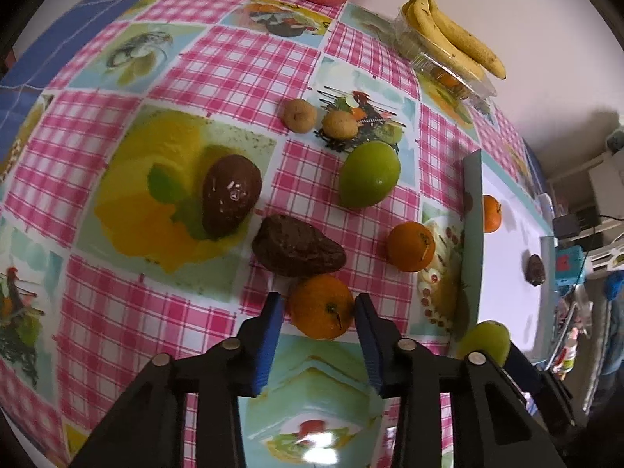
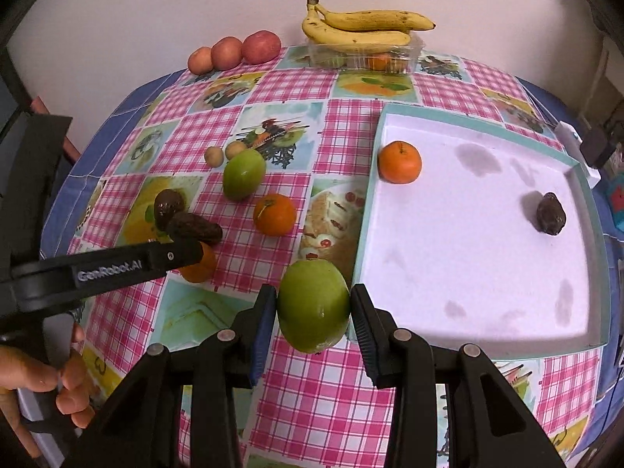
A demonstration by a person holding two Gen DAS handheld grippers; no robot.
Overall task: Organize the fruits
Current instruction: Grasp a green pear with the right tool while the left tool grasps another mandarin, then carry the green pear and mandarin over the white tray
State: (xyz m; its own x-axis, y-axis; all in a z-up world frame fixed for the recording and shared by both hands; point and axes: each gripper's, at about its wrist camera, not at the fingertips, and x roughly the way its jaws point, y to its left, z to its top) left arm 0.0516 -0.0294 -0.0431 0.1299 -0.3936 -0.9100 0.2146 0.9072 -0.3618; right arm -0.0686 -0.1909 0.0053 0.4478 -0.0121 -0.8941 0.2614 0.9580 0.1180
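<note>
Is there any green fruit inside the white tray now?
No, the white tray holds only one orange and one dark brown fruit.

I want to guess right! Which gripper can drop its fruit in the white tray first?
Probably the right gripper: it holds a green fruit right beside the tray. The left gripper, around an orange, is farther away.

Both grippers are black plastic, with round silver screws along the arms. The fingers [image 2: 262, 335] carry ribbed blue pads. The left gripper [image 1: 318, 314] bears white "GenRobot.AI" lettering.
</note>
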